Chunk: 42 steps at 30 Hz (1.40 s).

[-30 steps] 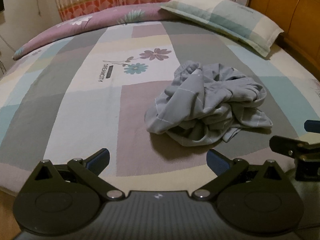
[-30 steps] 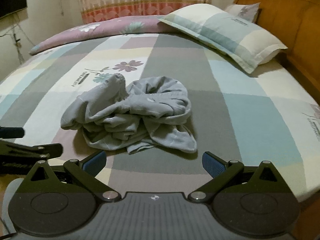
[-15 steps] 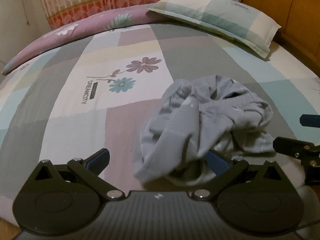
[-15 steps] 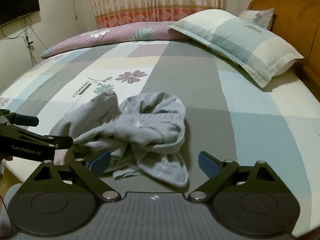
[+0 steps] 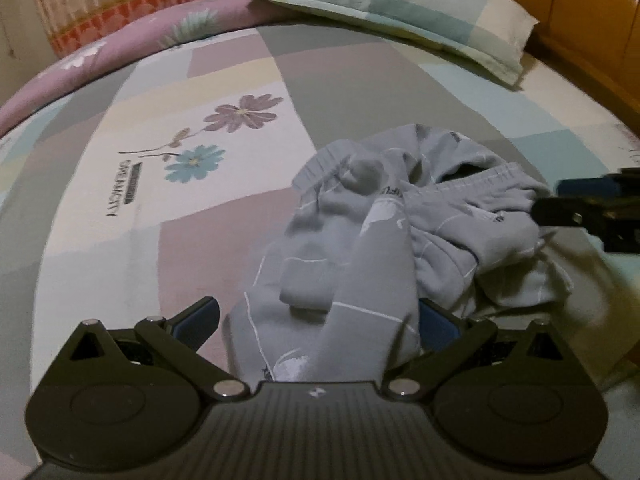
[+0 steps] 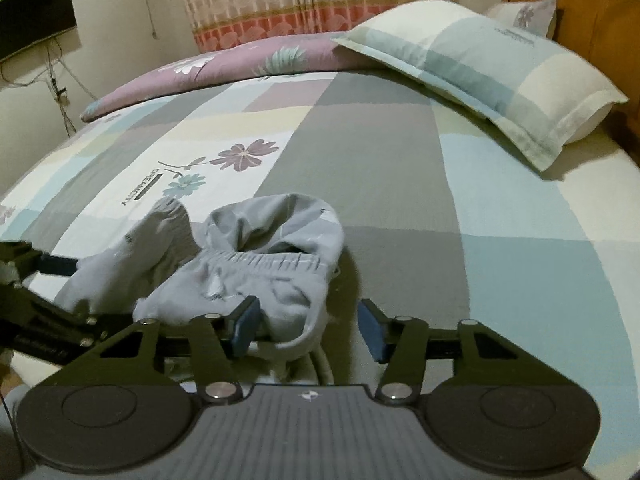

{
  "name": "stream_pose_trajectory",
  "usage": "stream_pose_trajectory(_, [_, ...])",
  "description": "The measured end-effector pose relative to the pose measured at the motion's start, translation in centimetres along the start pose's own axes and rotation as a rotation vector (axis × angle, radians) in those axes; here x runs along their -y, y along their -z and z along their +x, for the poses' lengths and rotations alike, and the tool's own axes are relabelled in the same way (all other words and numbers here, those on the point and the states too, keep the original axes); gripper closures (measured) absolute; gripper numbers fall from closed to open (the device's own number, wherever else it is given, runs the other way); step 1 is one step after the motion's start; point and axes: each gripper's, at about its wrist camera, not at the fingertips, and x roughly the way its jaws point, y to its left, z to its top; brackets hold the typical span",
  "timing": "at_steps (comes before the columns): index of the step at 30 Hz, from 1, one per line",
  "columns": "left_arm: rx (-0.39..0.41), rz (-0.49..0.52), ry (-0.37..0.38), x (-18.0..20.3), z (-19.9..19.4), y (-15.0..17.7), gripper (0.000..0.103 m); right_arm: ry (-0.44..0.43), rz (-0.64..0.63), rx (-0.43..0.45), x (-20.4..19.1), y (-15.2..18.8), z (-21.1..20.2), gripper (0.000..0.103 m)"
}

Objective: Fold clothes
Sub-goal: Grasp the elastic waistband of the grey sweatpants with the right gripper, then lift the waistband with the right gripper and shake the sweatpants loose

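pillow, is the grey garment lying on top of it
No, the crumpled grey garment lies on the patchwork bedsheet, well apart from the pillow by the headboard.

So it's a bed (image 6: 400,168) made up with a patchwork sheet in grey, mauve, pale blue and cream blocks, with a purple and a teal flower (image 5: 240,114) printed on one white patch next to some small lettering. Crumpled near the front edge sits a grey garment (image 5: 360,248) with thin white lines and a gathered waistband, bunched in a heap rather than flat. Up by the wooden headboard (image 6: 592,28) there's a checked pillow (image 6: 492,64) lying at an angle, and a rolled mauve floral quilt (image 6: 224,68) runs along the far side.
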Motion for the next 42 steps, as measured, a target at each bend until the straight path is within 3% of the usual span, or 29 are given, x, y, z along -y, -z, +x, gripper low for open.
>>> stream_pose_trajectory(2, [0.001, -0.004, 0.029, -0.4, 0.2, 0.1, 0.001, -0.028, 0.018, -0.014, 0.5, -0.1, 0.8, 0.052])
stream_pose_trajectory(3, [-0.002, -0.005, 0.038, -0.6, 0.3, 0.1, 0.001, -0.037, 0.011, -0.017, 0.4, 0.0, 0.8, 0.063])
stream_pose_trajectory(4, [-0.006, -0.006, 0.040, -0.6, 0.2, 0.0, 0.001, -0.046, 0.004, -0.019, 0.3, 0.0, 0.9, 0.083])
stream_pose_trajectory(5, [-0.010, -0.006, 0.041, -0.7, 0.2, -0.1, 0.001, -0.054, -0.004, -0.021, 0.2, 0.1, 0.9, 0.091])
stream_pose_trajectory(6, [-0.008, -0.002, 0.039, -0.7, 0.0, -0.3, 0.001, -0.063, -0.012, -0.024, 0.1, 0.1, 1.0, 0.093])
stream_pose_trajectory(12, [0.034, 0.050, 0.035, 0.3, -2.0, -1.2, 0.001, -0.048, -0.032, 0.011, 0.6, 0.0, -1.3, 0.096])
stream_pose_trajectory(20, [0.074, 0.124, 0.052, 2.5, -3.0, -2.0, 0.001, 0.096, -0.025, 0.039, 3.2, 0.8, -5.4, 0.100])
stream_pose_trajectory(27, [0.083, 0.144, 0.099, 3.5, -2.6, -1.9, 0.001, 0.190, 0.016, -0.007, 5.7, 2.9, -6.8, 0.100])
stream_pose_trajectory(29, [0.084, 0.169, 0.105, 3.6, -2.4, -1.4, 0.001, 0.203, 0.027, -0.050, 6.4, 3.7, -6.5, 0.099])
stream_pose_trajectory(31, [0.076, 0.195, 0.095, 3.6, -2.1, -0.9, 0.001, 0.193, 0.037, -0.084, 6.9, 4.4, -6.2, 0.089])
stream_pose_trajectory(35, [0.076, 0.196, 0.126, 3.0, -2.9, -0.7, 0.001, 0.178, 0.012, -0.051, 6.7, 4.4, -7.6, 0.079])
stream_pose_trajectory(38, [0.078, 0.188, 0.153, 2.5, -3.5, -1.0, 0.001, 0.078, 0.001, 0.012, 6.3, 2.8, -8.5, 0.061])
stream_pose_trajectory(39, [0.076, 0.189, 0.160, 2.5, -3.6, -1.1, 0.001, 0.037, -0.013, 0.028, 6.0, 2.0, -8.5, 0.051])
stream_pose_trajectory(42, [0.070, 0.192, 0.173, 2.3, -3.6, -1.2, 0.001, -0.126, -0.097, 0.031, 4.3, -0.7, -5.9, 0.036])
